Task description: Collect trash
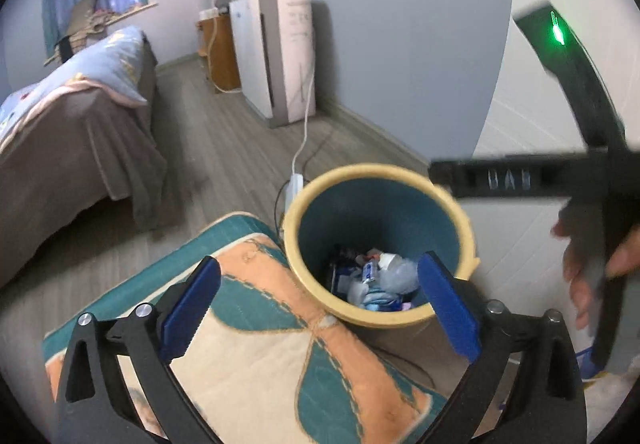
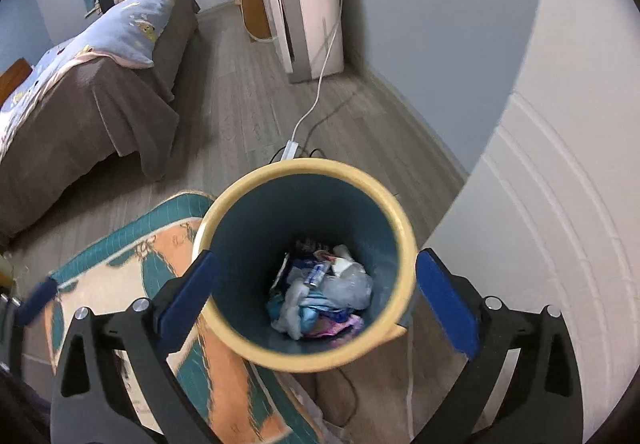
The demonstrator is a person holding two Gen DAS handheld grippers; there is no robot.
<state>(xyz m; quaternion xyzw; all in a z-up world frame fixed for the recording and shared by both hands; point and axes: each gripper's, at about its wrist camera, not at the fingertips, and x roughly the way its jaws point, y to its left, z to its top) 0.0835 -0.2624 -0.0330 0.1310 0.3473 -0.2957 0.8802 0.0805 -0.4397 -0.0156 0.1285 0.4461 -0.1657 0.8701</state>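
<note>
A bin with a yellow rim [image 1: 376, 169] and teal inside stands on the floor below both grippers. Crumpled trash [image 1: 376, 280] fills its bottom: wrappers, clear plastic and tissue. My left gripper [image 1: 318, 262] is open above the bin's near edge, with nothing between its blue pads. In the right wrist view the bin's rim [image 2: 304, 163] sits centred, and the trash [image 2: 320, 292] lies straight under my right gripper [image 2: 316, 256], which is open and empty. A hand [image 1: 580, 284] on the right gripper's black body shows at the left wrist view's right edge.
A teal and orange patterned cushion [image 1: 260, 344] lies against the bin's left side. A bed with a brown cover [image 1: 72, 131] stands at the left, a white appliance [image 1: 276, 55] by the far wall. A power strip [image 1: 294, 183] and cables lie behind the bin. A white door [image 2: 540, 244] is on the right.
</note>
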